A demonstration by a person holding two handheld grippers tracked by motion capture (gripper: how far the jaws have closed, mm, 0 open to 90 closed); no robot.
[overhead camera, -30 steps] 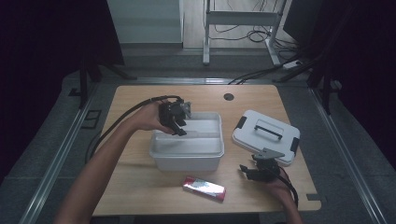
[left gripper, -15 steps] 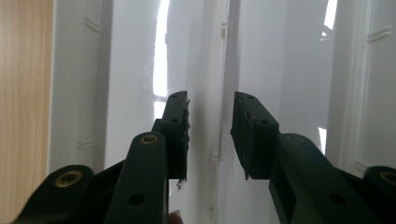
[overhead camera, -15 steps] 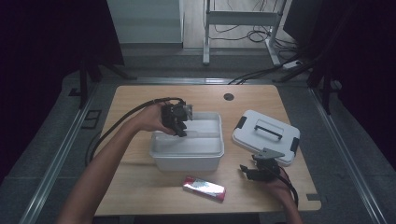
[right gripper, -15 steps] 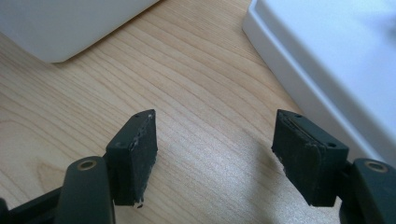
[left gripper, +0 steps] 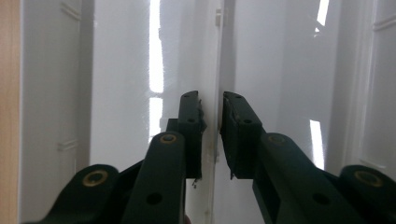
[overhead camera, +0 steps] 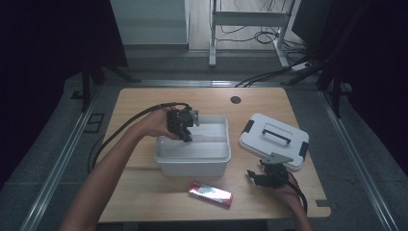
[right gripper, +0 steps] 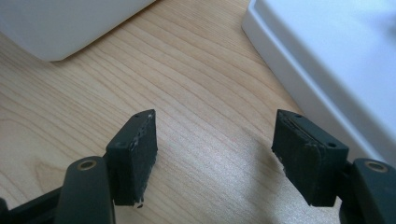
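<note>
The left gripper [overhead camera: 185, 126] is pinching the thin divider [left gripper: 215, 70] inside the bin [overhead camera: 192, 166] at the table's middle; it may slip or tug the bin along. The right gripper [overhead camera: 262, 178] is idling, jaws apart, near the front-right corner.

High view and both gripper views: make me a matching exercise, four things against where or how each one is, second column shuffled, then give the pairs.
Things:
1. left gripper
2. right gripper
3. white lid
4. red packet

States:
A. lies flat on the table, in front of the white bin
B. jaws wide apart over bare wood
C. rests handle up, to the right of the bin
D. jaws nearly shut on either side of a thin white wall inside the bin

Pairs: 1-D, 2-B, 3-C, 4-A
</note>
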